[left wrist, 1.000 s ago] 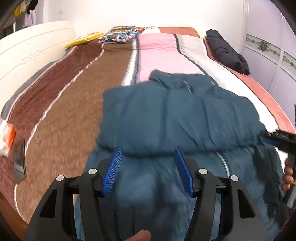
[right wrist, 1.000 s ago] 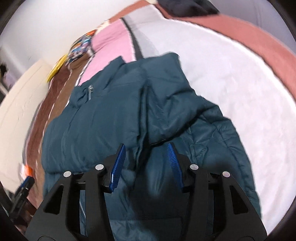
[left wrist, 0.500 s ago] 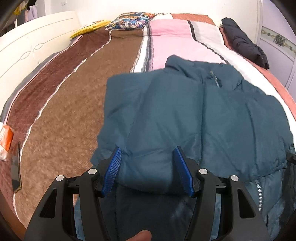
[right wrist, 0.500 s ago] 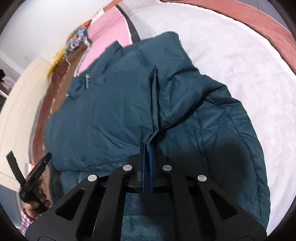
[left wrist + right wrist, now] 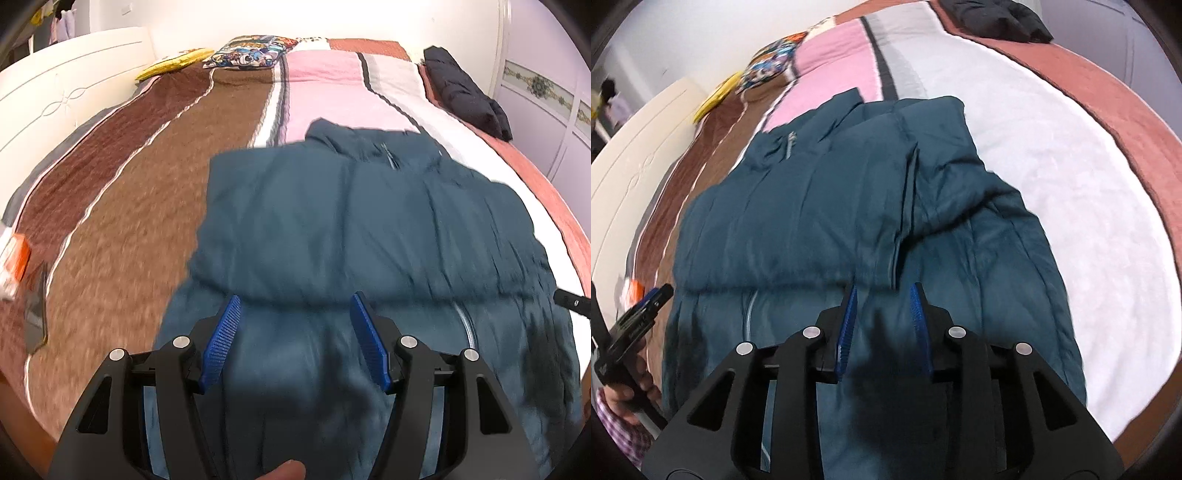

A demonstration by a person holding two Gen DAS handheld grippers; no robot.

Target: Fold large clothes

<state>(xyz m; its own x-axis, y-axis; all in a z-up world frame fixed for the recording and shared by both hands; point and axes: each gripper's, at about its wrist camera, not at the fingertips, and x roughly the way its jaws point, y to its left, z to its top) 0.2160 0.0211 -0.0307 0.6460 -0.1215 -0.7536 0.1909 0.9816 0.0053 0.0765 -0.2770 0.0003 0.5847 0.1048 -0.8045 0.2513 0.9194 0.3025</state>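
Note:
A teal puffer jacket [image 5: 369, 229] lies front up on the striped bed, both sleeves folded across its chest. My left gripper [image 5: 293, 299] hovers open over the jacket's lower left part, nothing between its blue pads [image 5: 221, 336]. In the right wrist view the same jacket [image 5: 812, 206] fills the middle. My right gripper [image 5: 884, 288] is over the lower front and its jaws are opening. The folded sleeve's cuff edge [image 5: 897, 258] lies just beyond the tips, free of the pads. Each gripper shows at the other view's edge: the right gripper [image 5: 570, 301] and the left gripper [image 5: 642, 310], held in a hand.
A folded black garment [image 5: 465, 92] lies at the bed's far right. A patterned pillow [image 5: 251, 55] and a yellow item [image 5: 173, 62] sit at the head end, with a white headboard [image 5: 74, 85] along the left. An orange-and-white packet [image 5: 14, 262] lies by the left edge.
Half a second ago the right gripper was shut on the sleeve's edge; now its jaws stand apart and the sleeve rests on the chest. The left gripper moved in and back, still open.

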